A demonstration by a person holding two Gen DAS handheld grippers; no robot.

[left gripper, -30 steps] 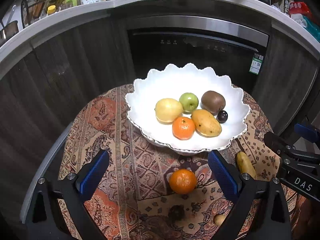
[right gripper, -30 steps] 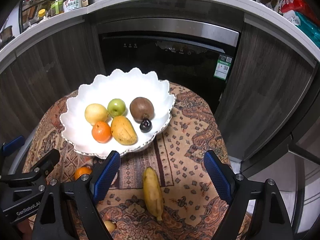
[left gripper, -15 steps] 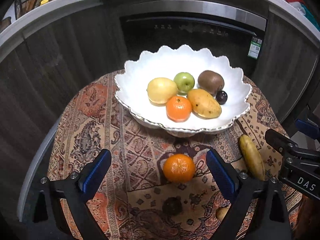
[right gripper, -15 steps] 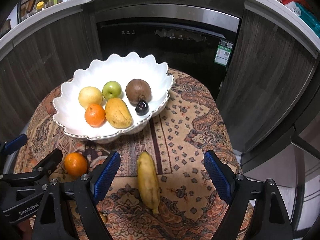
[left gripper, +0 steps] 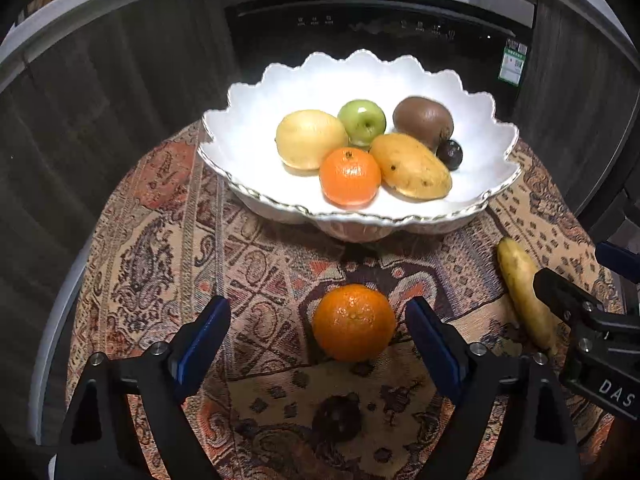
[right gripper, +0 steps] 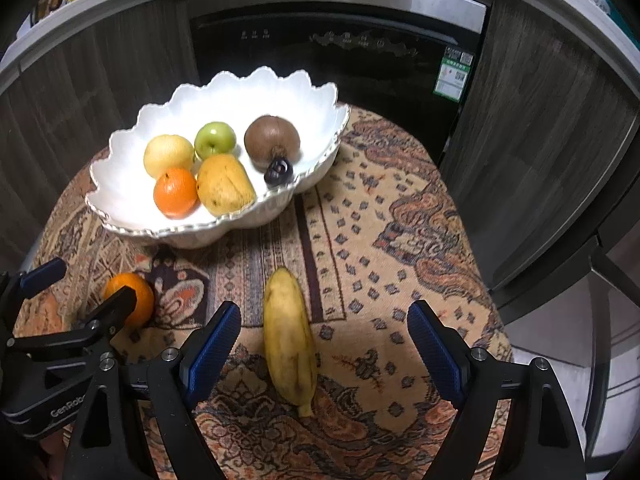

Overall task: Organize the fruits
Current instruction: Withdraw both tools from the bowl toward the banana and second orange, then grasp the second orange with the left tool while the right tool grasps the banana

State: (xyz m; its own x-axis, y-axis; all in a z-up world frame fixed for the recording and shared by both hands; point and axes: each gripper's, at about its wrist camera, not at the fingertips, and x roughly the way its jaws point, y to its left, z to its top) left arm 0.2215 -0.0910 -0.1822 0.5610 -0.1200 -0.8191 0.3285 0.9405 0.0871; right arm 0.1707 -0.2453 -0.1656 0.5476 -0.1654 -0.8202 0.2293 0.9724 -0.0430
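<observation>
A white scalloped bowl [left gripper: 256, 96] [right gripper: 132, 140] holds a yellow pear, a green apple, a kiwi, a mango, an orange and a dark plum. A loose orange [left gripper: 353, 322] [right gripper: 134, 298] lies on the patterned cloth between the open fingers of my left gripper [left gripper: 318, 344], nearer the right finger. A banana [right gripper: 289, 336] [left gripper: 524, 292] lies on the cloth between the open fingers of my right gripper [right gripper: 324, 342], closer to the left finger. A dark round fruit [left gripper: 336, 418] lies on the cloth just behind the orange, near the camera.
The small round table is covered with a paisley cloth [right gripper: 400, 208]. Dark cabinets and a black oven [left gripper: 380, 28] stand behind it. The table edge drops off at right [right gripper: 504, 320]. Each gripper shows at the side of the other's view.
Both grippers have moved down and forward toward the table. The orange now sits between my left fingers and the banana between my right fingers. No fruit has moved.
</observation>
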